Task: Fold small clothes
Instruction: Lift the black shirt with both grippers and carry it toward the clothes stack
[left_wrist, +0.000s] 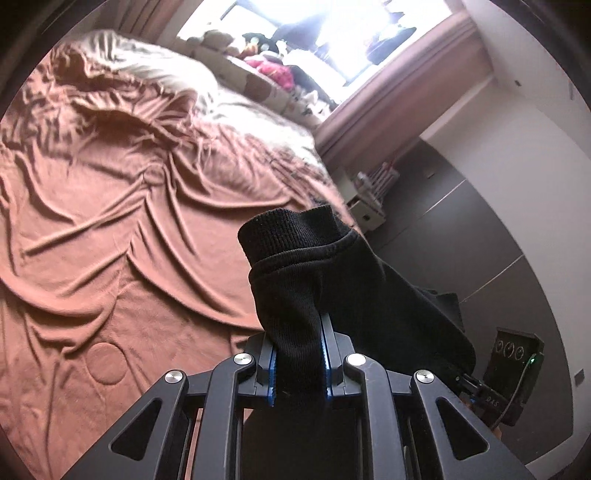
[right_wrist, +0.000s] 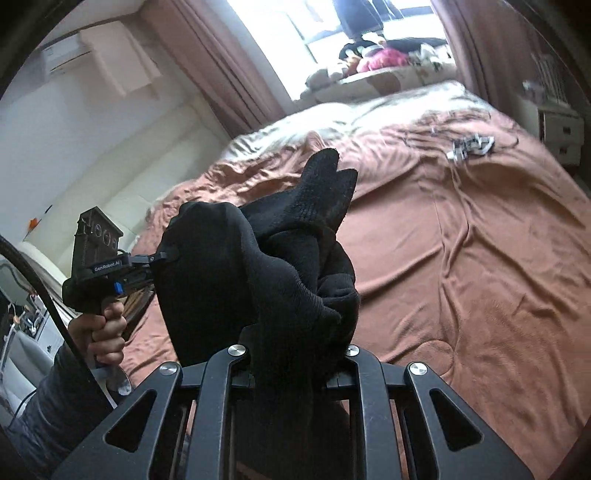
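Our left tool (left_wrist: 299, 354) is pinching a black knit garment (left_wrist: 332, 280), its blue pads (left_wrist: 325, 354) pressed on either side of a ribbed band near a cuff that stands up just beyond the tips. Our right tool (right_wrist: 291, 365) is clamped on the same black cloth (right_wrist: 295, 258); its pads are buried under the bunched fabric, but the folds rise straight out from between the jaws. In the right wrist view the left tool (right_wrist: 162, 256) meets the garment's left edge, gripped by a hand (right_wrist: 107, 332), so the piece hangs between us, lifted above the bed (left_wrist: 110, 221). The rust-brown bedspread (right_wrist: 480, 258) lies rumpled below and beyond, with a small pale tangle (right_wrist: 471, 146) far right and a cluttered windowsill (right_wrist: 388, 62) at the far end. We judge the knit soft, light and limp, likely to sag and bunch, not slippery. The ribbed hem and cuffs look the firmest places to hold, well apart, to spread it flat before folding
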